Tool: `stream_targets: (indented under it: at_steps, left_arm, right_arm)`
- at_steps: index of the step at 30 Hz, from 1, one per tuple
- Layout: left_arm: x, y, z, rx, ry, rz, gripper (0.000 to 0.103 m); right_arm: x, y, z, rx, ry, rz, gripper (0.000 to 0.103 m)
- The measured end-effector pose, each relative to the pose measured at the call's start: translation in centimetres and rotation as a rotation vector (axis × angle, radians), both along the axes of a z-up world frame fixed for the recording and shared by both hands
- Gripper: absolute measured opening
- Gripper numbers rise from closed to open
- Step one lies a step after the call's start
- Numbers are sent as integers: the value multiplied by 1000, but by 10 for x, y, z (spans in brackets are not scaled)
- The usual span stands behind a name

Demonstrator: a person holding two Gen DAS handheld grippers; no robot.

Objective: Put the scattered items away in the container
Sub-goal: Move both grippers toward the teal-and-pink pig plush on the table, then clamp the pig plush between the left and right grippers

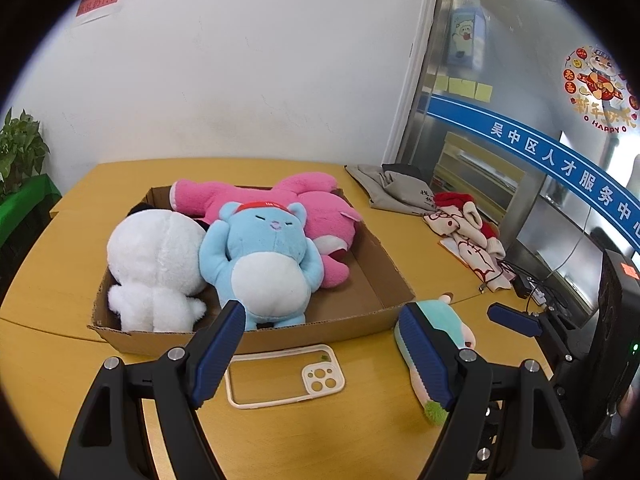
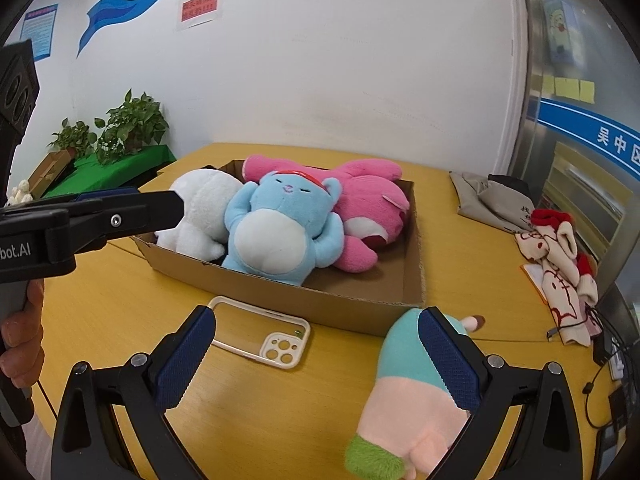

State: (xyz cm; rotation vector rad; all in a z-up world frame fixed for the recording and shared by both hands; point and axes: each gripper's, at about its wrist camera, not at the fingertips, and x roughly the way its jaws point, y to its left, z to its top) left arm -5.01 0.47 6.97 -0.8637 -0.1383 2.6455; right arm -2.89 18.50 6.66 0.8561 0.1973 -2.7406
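Cardboard is forming the shallow box [image 1: 384, 292] you are filling, and it is sitting in the middle of the yellow table [image 1: 72, 360]. Inside it a white plush [image 1: 156, 264], a blue bear [image 1: 264, 260] and a pink plush [image 1: 320, 216] are lying packed side by side, with the blue bear between the other two and the box's right part bare.

Outside the box, a clear phone case [image 2: 264, 332] is lying flat on the table just before the front wall. To its right a pastel plush [image 2: 404, 396] is lying on the table near the box's front right corner.

You are holding the left tongs [image 1: 320, 320] wide apart above the phone case, gripping nothing. You are holding the right tongs [image 2: 316, 328] wide too, with the right finger overlapping the pastel plush in the right wrist view; whether it is touching, you cannot tell.

Farther right, a grey cloth bag [image 1: 384, 188] and a red and white fabric heap [image 1: 468, 228] are lying near the table's edge.
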Motion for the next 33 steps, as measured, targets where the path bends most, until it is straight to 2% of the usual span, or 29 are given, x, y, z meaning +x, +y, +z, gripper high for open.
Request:
stream_targets:
  at_steps: [13,17,22,24,26,29,31,33]
  left_arm:
    - [-16,33,-22,-7,-71,-31,79]
    - [-24,46,-31,-21,-101,-42,79]
    - [-34,63,-42,-27,-138,-70,79]
    - [-37,69,-48,-22,-157,-89,79]
    - [-41,76,-53,-22,-177,-106,79]
    - [-48,87,-64,-1,-224,-138,79]
    - [-52,93,-72,14,-254,-166,79]
    - [-55,99,-79,20,-274,-185,79]
  right_arm:
    - [-6,43,-14,-37,-23,-65,103]
    - [-17,72,-33,-35,-52,-142,103]
    - [-39,109,-78,-58,-191,-244,103]
    - [-44,116,-96,-91,-250,-230,103]
    - [-46,120,-103,-167,-283,-199,103]
    - [-47,117,-109,-193,-304,-149,102]
    - [-46,114,-113,-239,-329,-96,92]
    - [-41,109,-113,-236,-317,-86,89]
